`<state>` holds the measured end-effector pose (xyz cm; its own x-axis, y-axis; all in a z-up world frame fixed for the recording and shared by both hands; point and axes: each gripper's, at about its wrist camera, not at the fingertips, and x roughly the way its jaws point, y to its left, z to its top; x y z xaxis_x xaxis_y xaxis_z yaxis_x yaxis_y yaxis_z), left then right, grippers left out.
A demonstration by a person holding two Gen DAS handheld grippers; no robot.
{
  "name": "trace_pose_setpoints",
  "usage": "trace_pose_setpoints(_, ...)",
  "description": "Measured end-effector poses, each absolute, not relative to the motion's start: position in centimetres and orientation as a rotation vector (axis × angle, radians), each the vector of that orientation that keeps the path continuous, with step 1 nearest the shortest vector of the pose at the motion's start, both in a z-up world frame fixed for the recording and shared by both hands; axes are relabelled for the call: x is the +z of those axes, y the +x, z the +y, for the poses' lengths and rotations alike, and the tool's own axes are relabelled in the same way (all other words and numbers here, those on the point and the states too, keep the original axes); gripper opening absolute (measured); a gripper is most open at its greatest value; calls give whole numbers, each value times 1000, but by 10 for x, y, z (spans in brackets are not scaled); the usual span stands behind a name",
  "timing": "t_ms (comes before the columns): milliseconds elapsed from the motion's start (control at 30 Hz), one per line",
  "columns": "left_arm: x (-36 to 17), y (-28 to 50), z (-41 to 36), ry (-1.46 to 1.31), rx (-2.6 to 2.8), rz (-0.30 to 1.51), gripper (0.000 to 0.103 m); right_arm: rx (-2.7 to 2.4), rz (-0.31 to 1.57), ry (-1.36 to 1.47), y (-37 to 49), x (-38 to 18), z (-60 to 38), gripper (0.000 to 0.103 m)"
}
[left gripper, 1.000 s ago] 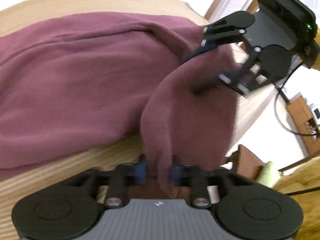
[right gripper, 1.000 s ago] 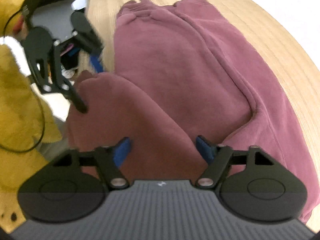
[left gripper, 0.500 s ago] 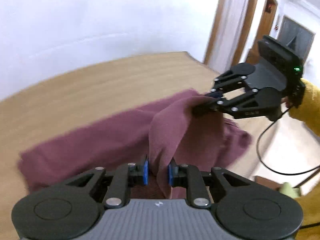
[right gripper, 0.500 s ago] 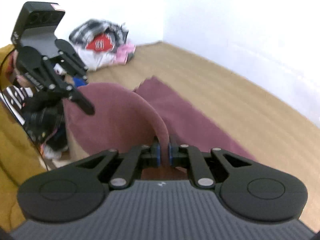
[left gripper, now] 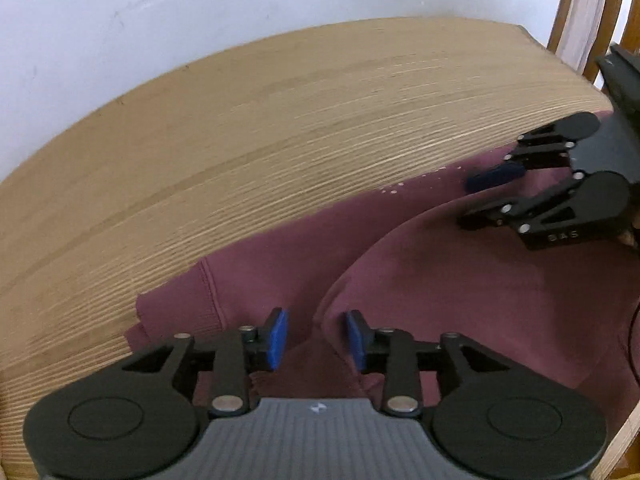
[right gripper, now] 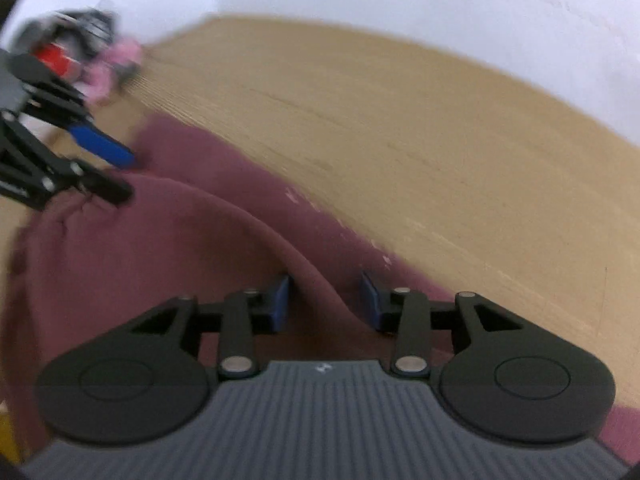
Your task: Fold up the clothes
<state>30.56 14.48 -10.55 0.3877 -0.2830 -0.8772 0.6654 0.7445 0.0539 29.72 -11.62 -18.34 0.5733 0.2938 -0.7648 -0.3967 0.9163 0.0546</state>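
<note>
1. Letting go cleanly was the step in hand: the left gripper (left gripper: 316,338) stood with its blue pads (left gripper: 277,338) parted to a middling gap and gripped nothing, the rounded fold edge of the maroon sweatshirt (left gripper: 460,280) lying loose between them.
2. The right gripper (right gripper: 326,300) was likewise parted, with the same ridge of cloth running up between its pads and clamped by neither.
3. The sweatshirt lay on the wooden bench (left gripper: 240,140), directly ahead of and under both grippers, its folded-over flap resting on the lower layer.
4. To do it well, I judged each gripper should draw straight back along its own fingers, so that no pad snags the ridge and drags the flap off.
5. Lifting slightly before withdrawing would probably spare the fold.
6. Off beyond the left gripper's far side, a blurred pile of other clothes (right gripper: 100,60) sat on the bench.
</note>
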Motion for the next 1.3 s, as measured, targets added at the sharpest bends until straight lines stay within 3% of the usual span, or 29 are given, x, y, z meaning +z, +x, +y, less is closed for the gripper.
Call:
trace_pose_setpoints(133, -96, 305, 139, 383, -650, 971, 49, 303, 731, -85, 276, -160, -121, 44)
trace_pose_setpoints(267, -74, 292, 153, 324, -673, 923, 51, 133, 558, -7, 228, -115, -144, 70)
trace_pose_setpoints(400, -51, 260, 148, 275, -776, 877, 76, 10, 569, 23, 189, -114, -157, 71)
trace_pose_setpoints(600, -118, 248, 104, 421, -797, 1000, 77, -160, 813, 96, 219, -195, -179, 71)
trace_pose_setpoints(700, -142, 245, 101, 461, -776, 1003, 80, -212, 762, 198, 228, -218, -184, 80)
trace_pose_setpoints(933, -132, 235, 89, 494, -712, 972, 79, -267, 735, 131, 212, -199, -162, 79)
trace_pose_setpoints(1300, -90, 138, 20, 460, -688, 832, 85, -358, 609, 240, 61, -160, -231, 80)
